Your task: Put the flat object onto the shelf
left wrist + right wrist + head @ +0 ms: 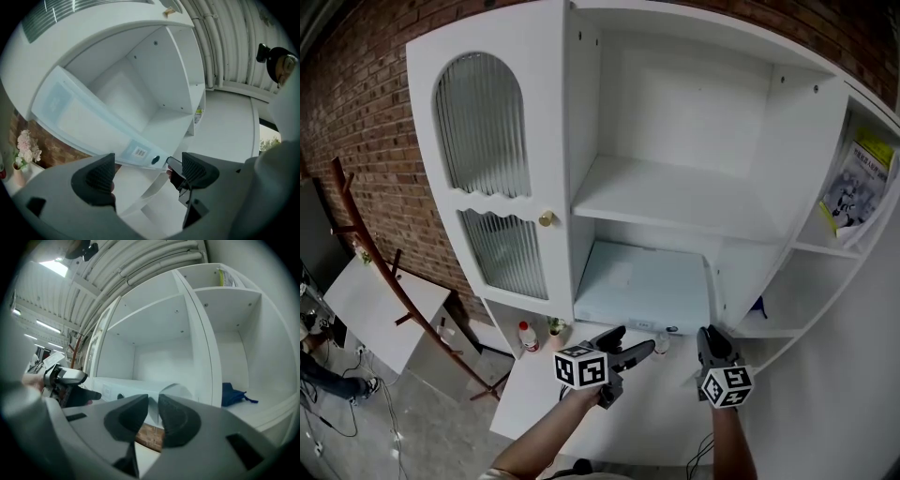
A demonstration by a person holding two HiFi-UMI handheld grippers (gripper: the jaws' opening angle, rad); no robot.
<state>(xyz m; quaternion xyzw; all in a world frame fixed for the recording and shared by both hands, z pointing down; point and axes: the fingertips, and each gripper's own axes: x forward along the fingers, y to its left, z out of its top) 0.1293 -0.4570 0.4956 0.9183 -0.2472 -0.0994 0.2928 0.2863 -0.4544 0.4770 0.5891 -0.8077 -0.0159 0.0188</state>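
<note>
The flat object, a pale blue slab, lies in the lower middle bay of the white cabinet, at the centre of the head view. Its near edge reaches the mouth of the bay. I cannot tell whether it rests flat on the bay floor or hangs tilted.

My right claw sits at the slab's right front corner, its jaws drawn close and clamped on that thin edge. In the right gripper view the pads cover the grip itself, so only a pale sliver shows between them.

My left claw, low centre in the head view, stands with its jaws wide apart and nothing between them, just off the front edge. In the left gripper view a barcode label and a small dark round spot sit on that edge; what the spot is I cannot make out.

The shelf above is bare. A blue thing lies in the right-hand bay, half hidden by the upright. At the upper right a booklet is cut off by the frame.
</note>
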